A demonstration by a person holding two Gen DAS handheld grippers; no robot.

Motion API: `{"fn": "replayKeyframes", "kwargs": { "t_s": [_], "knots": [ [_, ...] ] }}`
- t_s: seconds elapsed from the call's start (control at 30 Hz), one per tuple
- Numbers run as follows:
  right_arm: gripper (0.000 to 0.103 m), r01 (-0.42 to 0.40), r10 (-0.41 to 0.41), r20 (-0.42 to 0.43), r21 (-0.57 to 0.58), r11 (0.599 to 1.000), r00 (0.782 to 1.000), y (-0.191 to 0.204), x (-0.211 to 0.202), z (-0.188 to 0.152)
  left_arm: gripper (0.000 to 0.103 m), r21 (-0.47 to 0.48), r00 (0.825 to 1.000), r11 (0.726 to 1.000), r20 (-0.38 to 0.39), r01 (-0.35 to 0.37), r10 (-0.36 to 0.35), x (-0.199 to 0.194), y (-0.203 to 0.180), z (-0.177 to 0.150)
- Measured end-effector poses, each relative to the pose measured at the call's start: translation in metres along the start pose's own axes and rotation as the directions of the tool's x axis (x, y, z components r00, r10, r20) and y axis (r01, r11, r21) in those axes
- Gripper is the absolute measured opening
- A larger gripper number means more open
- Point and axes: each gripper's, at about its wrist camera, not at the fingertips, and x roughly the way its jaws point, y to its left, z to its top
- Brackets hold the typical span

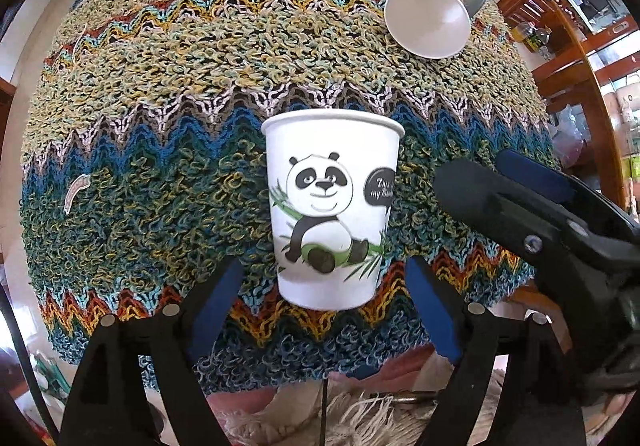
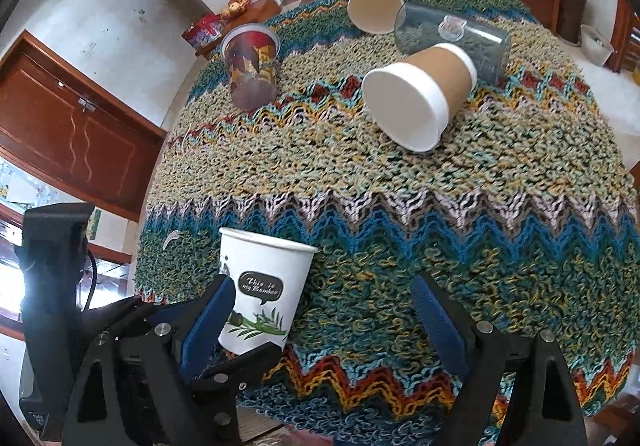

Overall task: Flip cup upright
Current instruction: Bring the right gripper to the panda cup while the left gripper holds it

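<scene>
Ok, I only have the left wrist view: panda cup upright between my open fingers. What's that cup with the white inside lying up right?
Observer: The right wrist view shows its outside: brown cup with a white rim band, on its side.
Operator: And the dark thing behind it?
Observer: A clear tumbler, also lying down, with a sticker on it.
Operator: Is the right gripper holding anything?
Observer: No. The right gripper is open, the panda cup just inside its left finger.
</scene>
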Motion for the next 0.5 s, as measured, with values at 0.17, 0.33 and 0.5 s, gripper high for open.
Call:
{"fn": "replayKeyframes", "kwargs": {
  "t_s": [0.17,0.33,0.5],
  "knots": [
    [0.091,-0.024,0.025,-0.047,0.016,1.0,0.999,0.004,0.012,-0.001,0.09,-0.012,0.999,1.0,0.039,0.001,0.0,-0.018,0.025,-0.022],
    [0.091,-0.081,0.086,-0.093,0.054,0.995,0.992,0.008,0.027,0.002,0.091,-0.036,0.998,0.999,0.062,0.008,-0.006,-0.034,0.046,-0.037],
    [0.091,-0.066,0.072,-0.129,0.05,0.997,0.989,0.017,0.043,0.007,0.091,-0.057,0.997,0.998,0.078,0.011,-0.007,-0.043,0.059,-0.047]
  ]
}}
